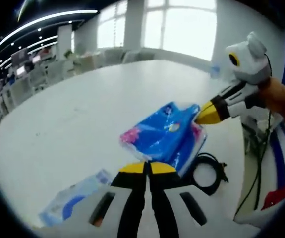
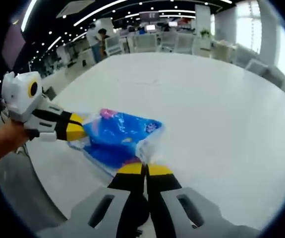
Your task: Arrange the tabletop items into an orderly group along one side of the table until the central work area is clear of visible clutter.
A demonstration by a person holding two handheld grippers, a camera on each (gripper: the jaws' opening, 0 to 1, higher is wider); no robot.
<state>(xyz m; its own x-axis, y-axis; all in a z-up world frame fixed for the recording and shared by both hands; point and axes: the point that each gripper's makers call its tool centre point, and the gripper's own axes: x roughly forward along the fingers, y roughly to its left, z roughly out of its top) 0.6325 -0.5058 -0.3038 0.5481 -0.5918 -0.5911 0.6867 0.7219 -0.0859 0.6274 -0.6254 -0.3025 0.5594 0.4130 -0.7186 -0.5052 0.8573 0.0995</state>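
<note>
Jaws pressed together on both: left gripper (image 1: 147, 167) and right gripper (image 2: 144, 170) each pinching opposite edges of soft, crinkly blue plastic packet (image 1: 167, 135), just ahead over white surface (image 2: 206, 109). Probably light, slippery; gripping sealed edges seems best.

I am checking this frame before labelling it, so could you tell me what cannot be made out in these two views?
- Print on the blue packet: blurred in the left gripper view.
- Black cable coil: partly behind the packet; its ends cannot be traced.
- Pale blue pack: partly cut off by the left gripper; label unreadable.
- Right gripper: shut on the packet's edge; how deep cannot be told.
</note>
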